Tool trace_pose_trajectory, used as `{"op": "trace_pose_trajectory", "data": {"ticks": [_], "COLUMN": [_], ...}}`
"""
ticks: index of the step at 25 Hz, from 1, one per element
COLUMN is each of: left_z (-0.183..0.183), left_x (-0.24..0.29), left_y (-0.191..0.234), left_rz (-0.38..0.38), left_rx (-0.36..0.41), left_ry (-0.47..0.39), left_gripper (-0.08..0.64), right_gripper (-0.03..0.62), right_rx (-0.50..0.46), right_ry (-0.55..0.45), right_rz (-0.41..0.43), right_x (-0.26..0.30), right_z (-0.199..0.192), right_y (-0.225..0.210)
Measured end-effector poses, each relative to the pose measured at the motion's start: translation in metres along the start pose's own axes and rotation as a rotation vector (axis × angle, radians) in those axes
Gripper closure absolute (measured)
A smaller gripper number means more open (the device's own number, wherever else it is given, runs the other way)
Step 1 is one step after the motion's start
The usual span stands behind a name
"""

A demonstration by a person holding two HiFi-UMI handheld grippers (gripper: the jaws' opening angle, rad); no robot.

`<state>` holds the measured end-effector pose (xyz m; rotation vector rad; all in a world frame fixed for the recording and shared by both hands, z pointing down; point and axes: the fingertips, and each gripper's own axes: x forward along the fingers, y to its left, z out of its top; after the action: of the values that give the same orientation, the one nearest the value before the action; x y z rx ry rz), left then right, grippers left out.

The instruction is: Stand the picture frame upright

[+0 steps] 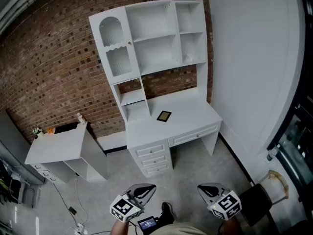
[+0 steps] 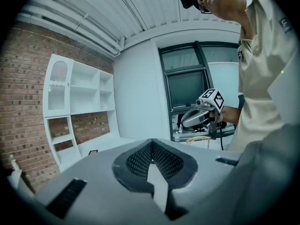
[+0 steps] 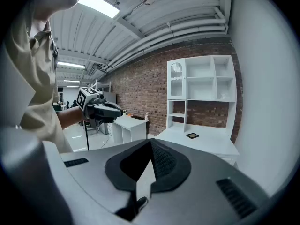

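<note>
The picture frame [image 1: 164,115] is small, dark-rimmed, and lies flat on the white desk [image 1: 190,116] below the white hutch shelves [image 1: 156,38]. It also shows far off as a dark picture frame [image 2: 93,151] in the left gripper view and as a picture frame [image 3: 192,135] in the right gripper view. My left gripper [image 1: 149,187] and right gripper [image 1: 201,189] hang low near my body, well away from the desk. Both are shut and hold nothing. The left gripper's jaws [image 2: 151,143] meet at a point, as do the right gripper's [image 3: 151,143].
A brick wall stands behind the desk, and a white wall runs along its right. Drawers [image 1: 152,156] sit under the desk's left half. A low white cabinet [image 1: 56,146] stands at the left, a black chair [image 1: 257,199] at the lower right. Cables [image 1: 73,212] lie on the floor.
</note>
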<state>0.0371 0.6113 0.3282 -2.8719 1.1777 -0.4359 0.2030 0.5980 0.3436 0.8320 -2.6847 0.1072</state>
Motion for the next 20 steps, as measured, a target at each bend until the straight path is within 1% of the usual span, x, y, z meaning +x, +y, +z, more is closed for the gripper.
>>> {"op": "trace_pose_trajectory", "data": {"ticks": [9,14,20], "left_z": [0.005,0.005,-0.007], "left_x": [0.009,0.02,0.042], "left_y": [0.003,0.007,0.026], "left_rz": [0.001,-0.005,-0.021], "left_rx": [-0.013,-0.017,-0.026], "left_ry": [-0.012,0.0,0.026], "left_gripper": [0.554,0.554,0.554], "right_gripper": [0.589,0.589,0.589], "right_rx": [0.013,0.041,0.08], "right_ry": [0.001,-0.005,-0.002], "right_rz": [0.009,0.037,0.025], "right_x": [0.006,0.011,0.028], "right_z": [-0.002,-0.005,-0.01], "right_y": [-0.009,-0.015,-0.04]}}
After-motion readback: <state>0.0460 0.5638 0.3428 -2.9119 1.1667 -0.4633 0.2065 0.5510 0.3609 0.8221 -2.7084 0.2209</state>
